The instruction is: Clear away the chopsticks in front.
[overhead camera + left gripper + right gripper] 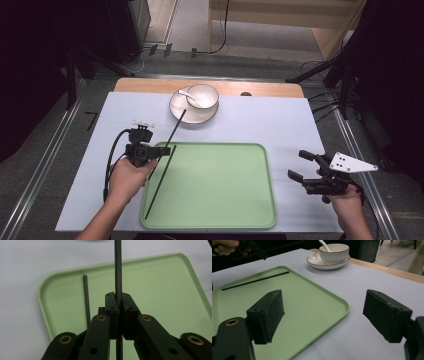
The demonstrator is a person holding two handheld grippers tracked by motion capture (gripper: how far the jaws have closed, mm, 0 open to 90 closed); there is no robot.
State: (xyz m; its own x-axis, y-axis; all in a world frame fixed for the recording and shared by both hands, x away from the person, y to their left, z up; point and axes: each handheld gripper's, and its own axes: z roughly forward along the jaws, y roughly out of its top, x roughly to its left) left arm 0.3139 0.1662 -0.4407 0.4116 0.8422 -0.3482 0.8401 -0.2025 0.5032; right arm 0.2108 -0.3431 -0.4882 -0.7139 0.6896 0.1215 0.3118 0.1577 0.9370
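Two black chopsticks: one [159, 182] lies in the tray, the other [175, 128] is held. One green tray [220, 200], one bowl [204, 95], one saucer [176, 106], one spoon [189, 96], two hand-held grippers [167, 149] [298, 165].

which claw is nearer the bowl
Left. The left claw sits at the tray's left edge, below the bowl; the right claw is off the tray's right side, farther away.
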